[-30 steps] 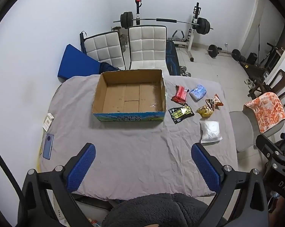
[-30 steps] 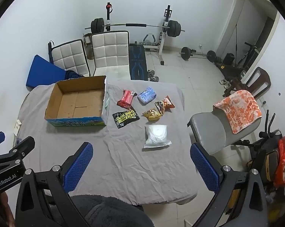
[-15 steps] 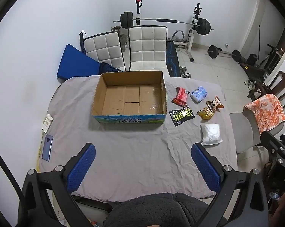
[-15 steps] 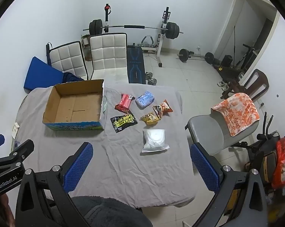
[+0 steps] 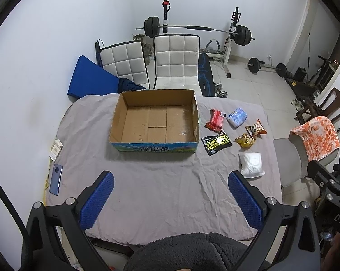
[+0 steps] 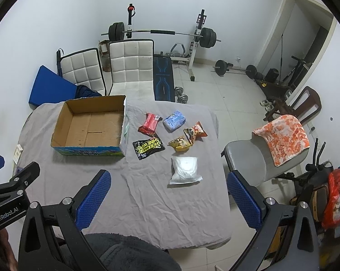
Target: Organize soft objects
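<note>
An open empty cardboard box [image 5: 154,122] [image 6: 91,126] sits on the grey-clothed table [image 5: 160,189]. Right of it lie soft packets: a red one [image 5: 215,120] [image 6: 150,123], a light blue one [image 5: 237,117] [image 6: 174,120], a black wipes pack [image 5: 216,145] [image 6: 148,147], a yellow snack bag [image 5: 245,140] [image 6: 180,144], an orange snack bag [image 5: 256,129] [image 6: 195,132] and a white bag [image 5: 251,164] [image 6: 185,169]. My left gripper [image 5: 170,199] and right gripper [image 6: 168,199] are both open and empty, held high above the table's near edge.
A phone [image 5: 56,179] and a small white box [image 5: 56,149] lie at the table's left edge. Two white chairs [image 5: 174,61] stand behind the table; a grey chair with an orange towel [image 6: 282,139] stands to the right. Gym weights [image 6: 160,33] fill the back.
Both grippers have drawn slightly back and up from the table; the objects appear a little smaller. Nothing on the table has moved.
</note>
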### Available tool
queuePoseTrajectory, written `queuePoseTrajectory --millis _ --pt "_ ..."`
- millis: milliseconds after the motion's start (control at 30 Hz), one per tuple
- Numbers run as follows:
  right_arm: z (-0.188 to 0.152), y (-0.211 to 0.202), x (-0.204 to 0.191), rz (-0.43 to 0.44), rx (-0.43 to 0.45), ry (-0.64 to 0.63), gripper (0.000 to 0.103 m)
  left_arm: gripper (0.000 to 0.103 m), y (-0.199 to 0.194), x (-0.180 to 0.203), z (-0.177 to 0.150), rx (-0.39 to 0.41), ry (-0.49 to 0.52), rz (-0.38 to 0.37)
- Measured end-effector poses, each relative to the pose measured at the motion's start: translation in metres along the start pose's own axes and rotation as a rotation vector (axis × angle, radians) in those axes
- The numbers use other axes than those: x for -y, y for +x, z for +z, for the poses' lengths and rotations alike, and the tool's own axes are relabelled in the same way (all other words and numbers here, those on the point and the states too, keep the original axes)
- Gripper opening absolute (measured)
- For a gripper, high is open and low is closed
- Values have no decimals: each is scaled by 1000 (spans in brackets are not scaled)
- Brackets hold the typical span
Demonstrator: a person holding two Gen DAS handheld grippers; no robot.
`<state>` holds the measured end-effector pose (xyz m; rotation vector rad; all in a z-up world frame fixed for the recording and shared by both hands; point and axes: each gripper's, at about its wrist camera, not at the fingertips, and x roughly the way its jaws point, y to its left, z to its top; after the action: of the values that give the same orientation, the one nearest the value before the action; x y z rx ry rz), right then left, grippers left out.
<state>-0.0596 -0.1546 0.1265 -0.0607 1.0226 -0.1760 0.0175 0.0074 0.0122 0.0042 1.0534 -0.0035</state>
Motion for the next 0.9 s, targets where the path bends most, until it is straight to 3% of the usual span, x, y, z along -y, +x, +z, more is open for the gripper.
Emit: queuePoseTrajectory --millis 900 --pt "0 4 -6 10 -11 3 103 103 -1 -11 8 9 7 -2"
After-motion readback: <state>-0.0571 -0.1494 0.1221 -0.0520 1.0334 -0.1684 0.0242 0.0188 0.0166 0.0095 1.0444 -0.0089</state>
